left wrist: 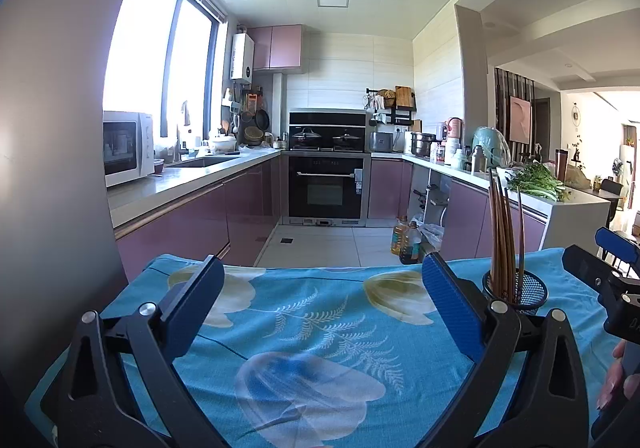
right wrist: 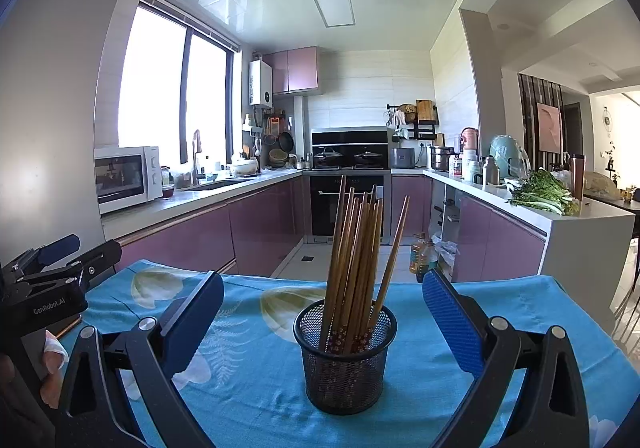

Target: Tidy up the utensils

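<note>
Standing between the spread, empty fingers of the right gripper (right wrist: 323, 312), the mesh cup (right wrist: 346, 358) holds every chopstick (right wrist: 352, 248); a careless nudge could topple it. Left gripper (left wrist: 318, 296) gapes empty too.

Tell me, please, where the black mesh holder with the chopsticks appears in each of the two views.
Left wrist view: the mesh holder is at far right, partly behind the right finger.
Right wrist view: it stands at centre, between the fingers of the open right gripper.
Shared landmark: the black oven.
</note>
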A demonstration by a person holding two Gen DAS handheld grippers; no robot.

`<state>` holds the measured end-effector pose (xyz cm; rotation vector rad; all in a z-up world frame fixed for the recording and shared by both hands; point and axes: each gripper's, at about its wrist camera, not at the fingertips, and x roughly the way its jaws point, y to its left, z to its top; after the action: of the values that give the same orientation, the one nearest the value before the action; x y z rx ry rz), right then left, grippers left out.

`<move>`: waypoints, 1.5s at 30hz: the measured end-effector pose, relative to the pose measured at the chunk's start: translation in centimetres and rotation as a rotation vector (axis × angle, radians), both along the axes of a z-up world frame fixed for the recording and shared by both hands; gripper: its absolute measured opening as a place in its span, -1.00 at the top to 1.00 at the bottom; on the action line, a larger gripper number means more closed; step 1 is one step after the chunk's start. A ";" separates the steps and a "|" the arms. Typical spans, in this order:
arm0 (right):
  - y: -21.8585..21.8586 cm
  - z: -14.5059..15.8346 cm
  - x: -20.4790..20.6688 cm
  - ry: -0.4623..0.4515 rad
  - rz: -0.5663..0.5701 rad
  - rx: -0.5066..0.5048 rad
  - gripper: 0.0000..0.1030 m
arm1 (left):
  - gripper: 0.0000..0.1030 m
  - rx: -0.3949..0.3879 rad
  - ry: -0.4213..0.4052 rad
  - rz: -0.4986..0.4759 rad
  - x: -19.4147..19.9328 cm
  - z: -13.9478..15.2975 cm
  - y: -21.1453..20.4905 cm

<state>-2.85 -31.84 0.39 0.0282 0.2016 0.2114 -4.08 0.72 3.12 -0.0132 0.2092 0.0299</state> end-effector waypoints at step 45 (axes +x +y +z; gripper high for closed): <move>0.1 -0.2 0.4 0.000 0.000 0.005 -0.87 | -0.89 -0.007 0.009 -0.005 0.1 -0.1 0.3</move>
<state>-2.47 -31.73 0.23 0.0327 0.2014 0.2116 -3.97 0.99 3.07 -0.0196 0.2187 0.0241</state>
